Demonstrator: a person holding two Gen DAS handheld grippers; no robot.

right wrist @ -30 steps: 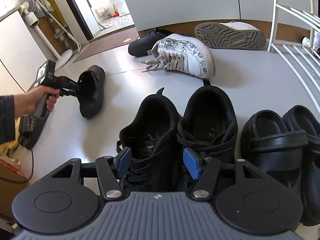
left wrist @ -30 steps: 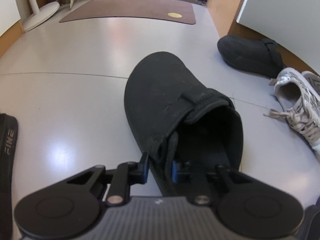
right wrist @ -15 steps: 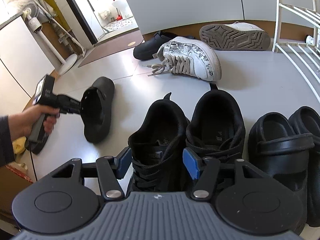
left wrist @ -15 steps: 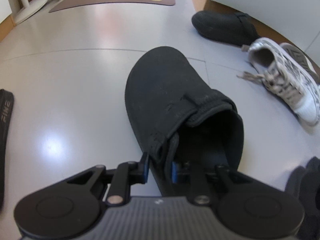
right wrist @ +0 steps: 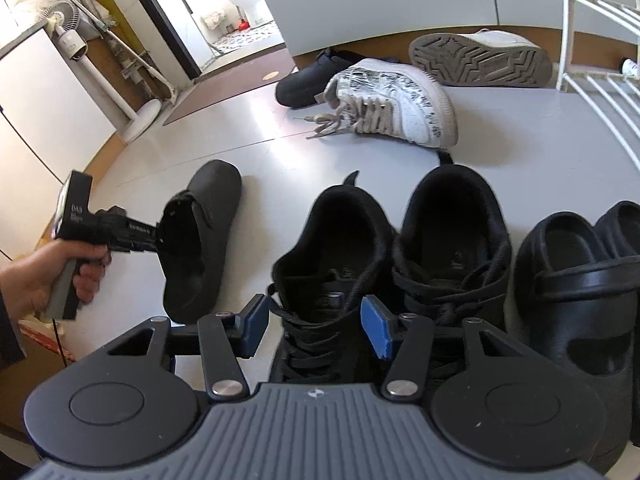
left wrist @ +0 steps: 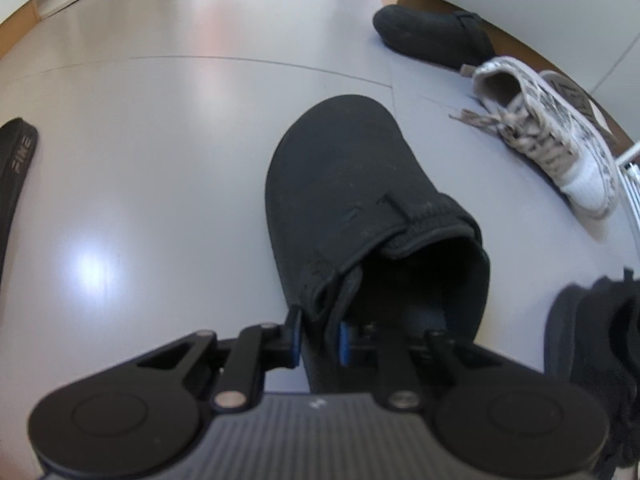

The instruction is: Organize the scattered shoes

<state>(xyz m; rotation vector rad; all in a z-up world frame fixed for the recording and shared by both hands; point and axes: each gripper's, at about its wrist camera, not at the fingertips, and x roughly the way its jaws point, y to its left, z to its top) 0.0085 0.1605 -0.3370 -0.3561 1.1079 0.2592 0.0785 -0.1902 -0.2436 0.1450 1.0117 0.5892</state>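
Shoes are lining up along the floor's near edge; the black clog (right wrist: pixel 202 236) is hanging tilted in the left gripper (left wrist: pixel 316 340), pinched tight at its collar. The right gripper (right wrist: pixel 316 330) is closing, empty, above the black sneakers (right wrist: pixel 384 256). Ideally, the clog is landing level beside them. The grey floor (left wrist: pixel 160 140) is reflecting light glossily.

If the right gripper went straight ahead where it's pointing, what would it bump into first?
Probably the left-hand black lace-up sneaker. The right gripper hangs over its laces with closing jaws and nothing between the pads. Depth is hard to judge, so it might touch the laces or tongue first.
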